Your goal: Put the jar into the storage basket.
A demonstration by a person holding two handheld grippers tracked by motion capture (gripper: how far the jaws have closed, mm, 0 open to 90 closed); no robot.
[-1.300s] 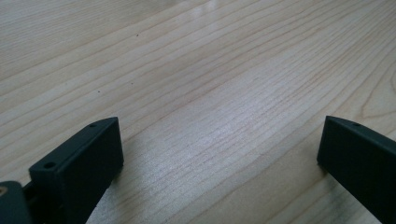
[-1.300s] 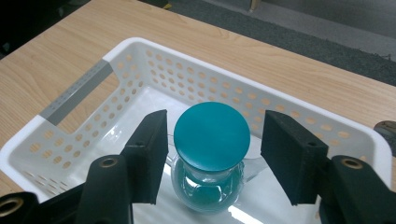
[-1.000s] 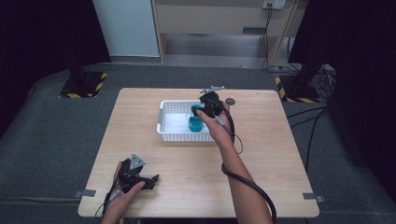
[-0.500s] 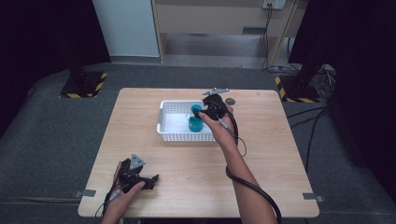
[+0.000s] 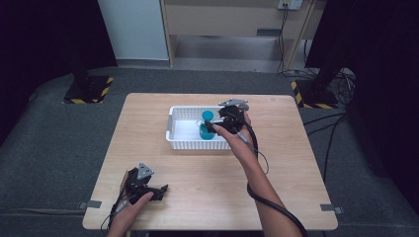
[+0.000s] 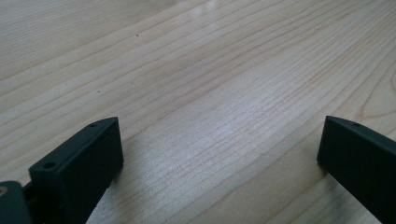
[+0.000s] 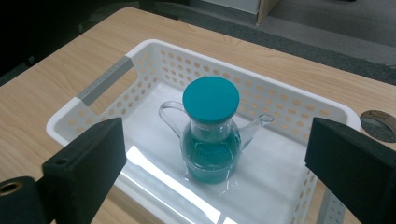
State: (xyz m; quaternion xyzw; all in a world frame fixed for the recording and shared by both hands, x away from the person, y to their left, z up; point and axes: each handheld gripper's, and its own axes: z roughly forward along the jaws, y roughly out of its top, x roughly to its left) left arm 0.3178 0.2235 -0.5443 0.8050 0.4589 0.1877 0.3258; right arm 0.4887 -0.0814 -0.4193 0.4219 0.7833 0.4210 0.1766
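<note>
The right gripper (image 5: 217, 129) is held over the right end of the white perforated basket (image 5: 174, 123), and its jaws have just been opening: in the right gripper view (image 7: 215, 158) they are seen spread wide, one at each lower corner, with nothing pressed between the pads. Between and beyond them the small clear teapot (image 7: 211, 137) is seen standing upright on the basket floor, free of both jaws. It is capped by a round teal lid (image 7: 210, 99), its handle is turned toward the basket's far left wall and its spout toward the far right wall, and its teal-tinted body is set on a sheet of clear film lining the floor. In the high view the teapot (image 5: 206, 129) is found in the right half of the basket, just beside the gripper's tips; whether they touch it cannot be told from there.

The left gripper (image 5: 153, 190) is held by the left hand (image 5: 129, 210) low over the near left part of the wooden table (image 5: 197, 182), well apart from the basket. In the left gripper view (image 6: 219, 144) its jaws are seen set wide apart with bare wood grain between them.

The basket (image 7: 289, 93) is placed at the middle of the table's far half, a grey handle bar (image 7: 103, 80) being let into its left end wall. A round grey grommet (image 7: 379, 125) is seen in the tabletop just beyond the basket's right corner. A black cable (image 5: 269, 202) is trailed from the right gripper along the forearm to the near edge.
</note>
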